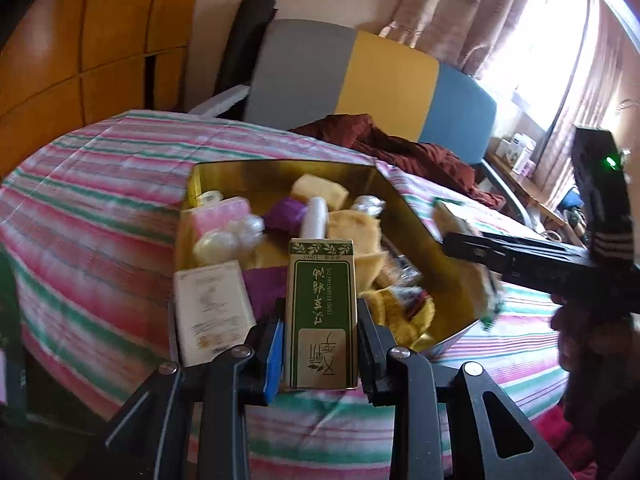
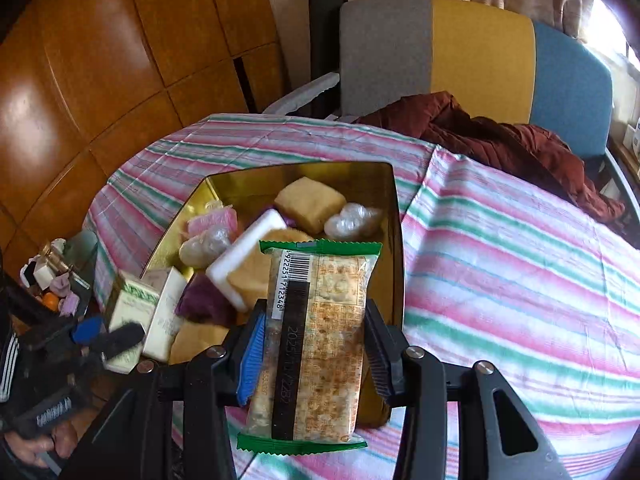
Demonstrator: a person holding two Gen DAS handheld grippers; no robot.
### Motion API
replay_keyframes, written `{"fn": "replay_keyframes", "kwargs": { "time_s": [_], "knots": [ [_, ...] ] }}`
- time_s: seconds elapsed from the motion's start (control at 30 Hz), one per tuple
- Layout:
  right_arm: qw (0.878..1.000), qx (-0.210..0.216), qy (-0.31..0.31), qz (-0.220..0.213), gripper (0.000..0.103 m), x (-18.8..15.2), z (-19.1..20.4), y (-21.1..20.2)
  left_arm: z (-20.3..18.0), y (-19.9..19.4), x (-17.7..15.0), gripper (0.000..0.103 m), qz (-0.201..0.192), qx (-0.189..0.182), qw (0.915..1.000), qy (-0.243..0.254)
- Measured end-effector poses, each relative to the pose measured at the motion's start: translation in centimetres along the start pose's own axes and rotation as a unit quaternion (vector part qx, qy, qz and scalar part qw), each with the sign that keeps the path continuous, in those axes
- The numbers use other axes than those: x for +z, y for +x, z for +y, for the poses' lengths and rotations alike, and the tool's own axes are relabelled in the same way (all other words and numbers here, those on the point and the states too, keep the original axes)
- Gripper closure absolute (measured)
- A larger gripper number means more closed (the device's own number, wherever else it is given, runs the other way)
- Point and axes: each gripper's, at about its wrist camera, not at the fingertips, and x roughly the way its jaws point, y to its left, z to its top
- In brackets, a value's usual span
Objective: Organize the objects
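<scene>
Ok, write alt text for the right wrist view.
The right gripper grips a green-edged cracker packet over a gold tin full of small toiletries, on a striped bedspread. The left gripper holds a small green-and-white box nearby.

Gold-lined tin on pink, green and white striped cloth. Green-and-cream carton; green-edged cracker packet.

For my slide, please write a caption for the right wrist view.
Right claw holds a cracker packet above the gold tin of small items.

Daylight glares through the window; fisheye edges bend, with slight motion blur.
</scene>
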Motion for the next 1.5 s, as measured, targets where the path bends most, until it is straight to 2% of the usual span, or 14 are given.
{"fn": "replay_keyframes", "kwargs": {
  "time_s": [0.1, 0.23, 0.3, 0.57, 0.67, 0.8, 0.83, 1.0, 1.1, 1.13, 1.17, 1.4, 1.5],
  "knots": [
    [1.000, -0.012, -0.007, -0.001, 0.055, 1.2, 0.2, 1.1, -1.0, 0.7, 1.0, 0.072, -0.004, -0.010, 0.9999, 0.007],
    [1.000, -0.024, 0.006, 0.002, 0.035, 1.3, -0.2, 1.8, -1.5, 2.1, 1.6, 0.072, 0.005, -0.009, 0.9999, 0.007],
    [1.000, -0.021, 0.010, 0.003, 0.033, 0.8, -0.4, 1.7, -1.5, 2.8, 1.5, 0.072, 0.013, -0.009, 0.9999, 0.005],
    [0.998, -0.060, 0.008, -0.006, 0.027, -1.5, -0.3, 0.5, -0.8, 4.0, 1.1, 0.072, 0.029, -0.005, 0.9995, -0.008],
    [0.995, -0.097, -0.006, -0.037, 0.027, -1.9, 0.2, -0.9, -0.8, 4.4, 1.4, 0.072, 0.031, -0.004, 0.9994, -0.013],
    [0.977, -0.179, -0.007, -0.116, 0.027, -2.4, 0.7, -3.8, -0.9, 5.1, 2.0, 0.072, 0.033, 0.002, 0.9993, -0.016],
    [0.974, -0.188, -0.003, -0.123, 0.027, -2.5, 0.7, -4.2, -1.0, 5.3, 2.0, 0.072, 0.034, 0.005, 0.9993, -0.016],
    [0.984, -0.152, 0.025, -0.089, 0.027, -2.3, -0.2, -3.9, -1.8, 6.4, 2.1, 0.071, 0.040, 0.008, 0.9992, -0.005],
    [0.989, -0.108, 0.053, -0.086, 0.025, -2.5, -0.8, -4.1, -1.8, 6.4, 2.1, 0.052, 0.035, 0.015, 0.9993, -0.003],
    [0.989, -0.098, 0.061, -0.087, 0.019, -2.7, -0.9, -4.3, -1.7, 6.2, 2.1, 0.044, 0.030, 0.019, 0.9993, -0.004],
    [0.990, -0.091, 0.067, -0.089, 0.016, -2.7, -1.0, -4.4, -1.5, 6.0, 2.0, 0.039, 0.022, 0.024, 0.9994, -0.006],
    [0.994, -0.056, 0.082, -0.056, 0.011, -3.3, -1.0, -3.4, -0.6, 4.8, 1.8, 0.035, 0.000, 0.058, 0.9983, 0.006],
    [0.993, -0.067, 0.082, -0.047, 0.010, -3.7, -0.9, -3.0, -0.5, 4.2, 1.4, 0.033, -0.009, 0.077, 0.9968, 0.016]
  ]
}}
